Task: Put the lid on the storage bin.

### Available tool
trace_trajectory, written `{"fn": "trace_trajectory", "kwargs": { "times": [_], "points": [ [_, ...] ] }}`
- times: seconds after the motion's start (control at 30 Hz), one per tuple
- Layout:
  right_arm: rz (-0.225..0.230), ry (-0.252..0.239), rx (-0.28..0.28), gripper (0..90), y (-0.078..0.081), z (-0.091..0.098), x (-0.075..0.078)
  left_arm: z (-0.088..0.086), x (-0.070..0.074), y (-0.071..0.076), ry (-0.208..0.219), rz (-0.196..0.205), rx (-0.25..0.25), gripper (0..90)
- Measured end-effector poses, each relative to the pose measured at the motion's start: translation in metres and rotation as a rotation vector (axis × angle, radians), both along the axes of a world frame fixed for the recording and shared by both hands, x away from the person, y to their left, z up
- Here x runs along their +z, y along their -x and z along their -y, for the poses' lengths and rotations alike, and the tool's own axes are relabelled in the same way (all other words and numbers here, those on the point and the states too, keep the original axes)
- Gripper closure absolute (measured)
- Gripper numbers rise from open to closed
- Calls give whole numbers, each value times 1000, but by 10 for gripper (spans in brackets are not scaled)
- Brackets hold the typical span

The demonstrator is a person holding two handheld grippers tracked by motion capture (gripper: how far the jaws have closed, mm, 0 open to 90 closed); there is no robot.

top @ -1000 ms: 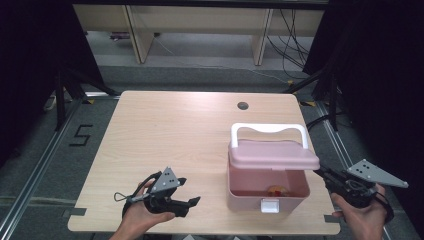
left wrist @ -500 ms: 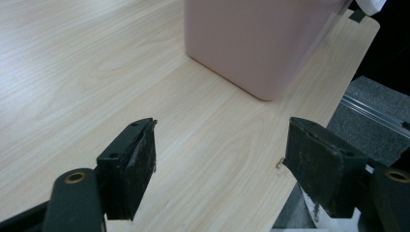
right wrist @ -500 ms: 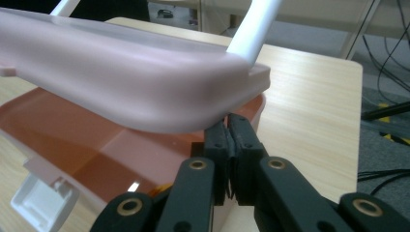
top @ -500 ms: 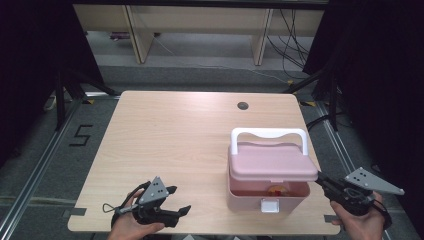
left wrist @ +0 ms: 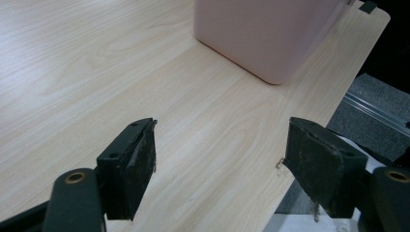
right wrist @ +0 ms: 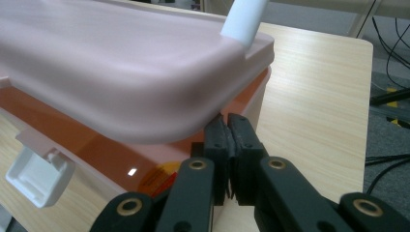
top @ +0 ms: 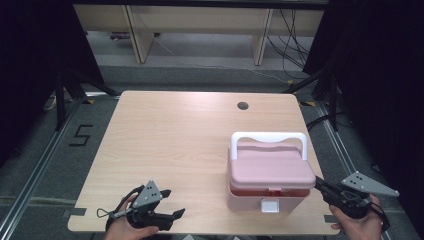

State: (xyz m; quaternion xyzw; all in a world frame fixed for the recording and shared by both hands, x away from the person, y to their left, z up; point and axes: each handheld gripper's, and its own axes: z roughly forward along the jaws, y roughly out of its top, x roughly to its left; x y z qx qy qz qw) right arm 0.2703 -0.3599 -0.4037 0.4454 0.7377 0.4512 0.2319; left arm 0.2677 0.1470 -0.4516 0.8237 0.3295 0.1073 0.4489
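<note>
- On the pale wooden table (top: 180, 145), seen from the high view, the pink storage box (top: 270, 185) sits at about 4 o'clock, near the front edge and toward the right side; a small round cable hole (top: 243, 105) lies at 1 o'clock, well apart from it
- The box's pink lid (right wrist: 111, 63) is partly raised: in the right gripper view a gap shows between it and the orange-tinted translucent base (right wrist: 96, 150), so I judge the opening as begun but far from finished, or a closing not yet pressed home; which of the two I cannot tell
- Its white carry handle (top: 268, 137) stands upright over the lid's far side, at 12 o'clock of the box
- The white front latch (top: 270, 205) hangs undone at the box's 6 o'clock
- The right gripper (right wrist: 227, 126), at the box's 4 o'clock corner, has its jaws pressed together with nothing between them, the tips tucked just under the lid's rim as if prying or steadying it
- The left gripper (left wrist: 220, 169) hovers at 7 o'clock of the table, well apart from the box, jaws spread wide over bare wood and holding nothing
</note>
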Motion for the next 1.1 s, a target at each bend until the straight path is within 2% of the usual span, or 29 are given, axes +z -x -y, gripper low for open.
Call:
{"fn": "trace_trajectory", "kwargs": {
  "times": [0.1,0.2,0.27,0.3,0.37,0.47,0.5,0.53,0.57,0.6,0.63,0.67,0.7,0.73,0.77,0.8,0.83,0.87,0.9,0.93,0.97,1.0,1.07,1.1],
  "points": [
    [-5,7,-5,877,1,2,-1,0,-1,0,-3,0,3,259],
    [-5,25,-11,871,0,3,-3,-2,-1,-1,-26,7,-11,259],
    [-7,7,-11,870,0,4,-3,-3,0,0,-31,3,-8,259],
    [3,29,-24,859,-1,3,-3,-1,-1,1,1,-3,4,259],
    [4,38,-24,854,-1,3,-2,-1,-1,1,2,-1,3,259],
    [-4,28,-45,825,-2,5,-3,-3,-2,2,-7,-1,6,259],
    [-1,27,-52,809,-2,7,-3,-4,-1,2,-25,-1,-6,259],
    [-12,6,-64,794,-1,6,-4,-4,-2,2,-9,-5,2,259],
    [-5,13,-66,764,-2,10,-6,-6,-3,2,-17,-7,-4,259],
    [-27,-1,-89,738,0,10,-6,-5,-4,2,-1,-6,10,260],
    [-9,12,-85,720,-1,13,-8,-7,-4,2,-24,-4,0,259],
    [-19,13,-95,647,0,15,-10,-8,-5,2,-27,-6,1,259],
    [-19,13,-95,647,0,15,-10,-8,-5,2,-27,-6,1,259],
    [-26,9,-107,618,1,15,-11,-7,-6,3,-6,-8,16,259],
    [-27,11,-123,587,2,17,-12,-8,-6,3,-14,-8,10,259],
    [-42,-10,-134,553,3,16,-13,-9,-6,3,-7,-8,14,259],
    [-55,-9,-143,521,3,17,-14,-10,-6,3,-23,-6,12,258],
    [-36,8,-137,480,3,19,-15,-10,-7,4,-3,-9,18,255],
    [-40,6,-149,449,4,18,-16,-11,-6,4,-9,-7,17,252],
    [-39,19,-146,419,4,19,-17,-11,-8,4,7,-2,24,248],
    [-51,21,-143,395,5,19,-19,-13,-7,4,-12,0,16,243],
    [-53,20,-153,378,6,19,-20,-13,-7,5,-2,-4,21,238],
    [-95,12,-167,337,9,17,-24,-14,-8,6,1,2,18,215],
    [-76,30,-149,333,8,18,-27,-14,-9,7,17,9,21,208]
  ]
}}
